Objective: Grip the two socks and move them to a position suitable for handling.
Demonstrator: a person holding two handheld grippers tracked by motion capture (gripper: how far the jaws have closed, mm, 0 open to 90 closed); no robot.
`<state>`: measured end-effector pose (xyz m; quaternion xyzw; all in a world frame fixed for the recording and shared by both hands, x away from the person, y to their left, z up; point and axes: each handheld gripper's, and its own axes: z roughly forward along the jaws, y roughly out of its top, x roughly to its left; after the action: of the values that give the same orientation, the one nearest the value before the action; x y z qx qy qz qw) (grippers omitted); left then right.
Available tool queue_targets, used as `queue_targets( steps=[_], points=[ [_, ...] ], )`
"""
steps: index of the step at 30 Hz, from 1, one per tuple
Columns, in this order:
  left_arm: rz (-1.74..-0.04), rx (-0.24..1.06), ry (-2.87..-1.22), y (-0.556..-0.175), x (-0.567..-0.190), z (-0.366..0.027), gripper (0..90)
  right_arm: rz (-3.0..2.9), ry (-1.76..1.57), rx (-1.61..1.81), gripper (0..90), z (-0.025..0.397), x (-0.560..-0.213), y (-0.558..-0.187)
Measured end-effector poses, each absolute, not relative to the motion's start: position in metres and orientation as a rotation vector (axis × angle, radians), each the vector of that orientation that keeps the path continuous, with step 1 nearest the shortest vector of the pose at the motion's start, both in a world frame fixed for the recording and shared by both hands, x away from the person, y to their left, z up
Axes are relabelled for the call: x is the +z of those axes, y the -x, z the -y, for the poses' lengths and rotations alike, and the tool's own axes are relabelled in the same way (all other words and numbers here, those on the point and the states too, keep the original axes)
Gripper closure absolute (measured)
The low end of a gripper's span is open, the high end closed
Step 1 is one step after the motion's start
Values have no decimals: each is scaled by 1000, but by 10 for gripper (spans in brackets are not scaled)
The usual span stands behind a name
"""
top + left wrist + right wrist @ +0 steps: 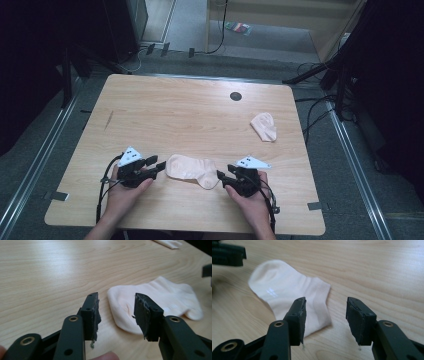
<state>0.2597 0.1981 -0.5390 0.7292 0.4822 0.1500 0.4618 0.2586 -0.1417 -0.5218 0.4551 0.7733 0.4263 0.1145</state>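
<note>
A pale pink sock (192, 171) lies flat near the front middle of the wooden table (190, 115). My left gripper (159, 165) is open at the sock's left end; in the left gripper view the sock's toe (150, 302) lies just beyond the open jaws, midpoint (116, 312). My right gripper (222, 177) is open at the sock's right end; in the right gripper view the sock's cuff (312, 305) lies partly behind the left jaw, midpoint (325, 317). A second pale pink sock (264, 126) lies folded at the far right.
A small black round spot (235, 96) sits in the tabletop near the far edge. Cables and dark stands surround the table on the floor. The person's hands (125, 197) hold both grippers close to the front edge.
</note>
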Motion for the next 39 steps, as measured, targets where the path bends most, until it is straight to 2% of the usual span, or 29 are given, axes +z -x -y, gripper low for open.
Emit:
queue_targets(
  steps=[4, 7, 8, 10, 11, 13, 19, 27, 32, 36, 37, 38, 39],
  points=[
    [-1204, 366, -1824, -268, -546, -183, 575, -2255, -1345, 1182, 514, 131, -534, -258],
    [-1245, 407, -1896, -269, -552, -175, 661, -2276, -1350, 1148, 504, 122, -542, -258],
    [-1249, 413, -1903, -269, -552, -174, 696, -2282, -1346, 1130, 529, 120, -544, -258],
    [-1231, 392, -1917, -268, -551, -175, 822, -2280, -1330, 1103, 645, 117, -545, -257],
    [-1217, 390, -1926, -268, -551, -175, 877, -2284, -1315, 1094, 738, 116, -545, -257],
    [-1188, 385, -1946, -264, -550, -176, 888, -2283, -1285, 1087, 834, 115, -545, -255],
    [-1163, 342, -1881, -243, -538, -187, 892, -2269, -1235, 1196, 871, 125, -527, -246],
    [-1136, 367, -1852, -199, -529, -177, 891, -2340, -1174, 1182, 874, 141, -510, -232],
    [-1157, 346, -1878, -190, -543, -171, 892, -2384, -1174, 1138, 876, 148, -519, -229],
    [-1151, 394, -1899, -189, -546, -168, 888, -2385, -1193, 1113, 872, 149, -527, -233],
    [-1154, 402, -1891, -189, -547, -168, 880, -2380, -1193, 1118, 853, 149, -528, -233],
    [-1160, 410, -1882, -190, -548, -169, 829, -2369, -1174, 1139, 797, 149, -527, -232],
    [-1169, 416, -1872, -191, -549, -168, 668, -2359, -1153, 1151, 679, 148, -527, -231]
  ],
)
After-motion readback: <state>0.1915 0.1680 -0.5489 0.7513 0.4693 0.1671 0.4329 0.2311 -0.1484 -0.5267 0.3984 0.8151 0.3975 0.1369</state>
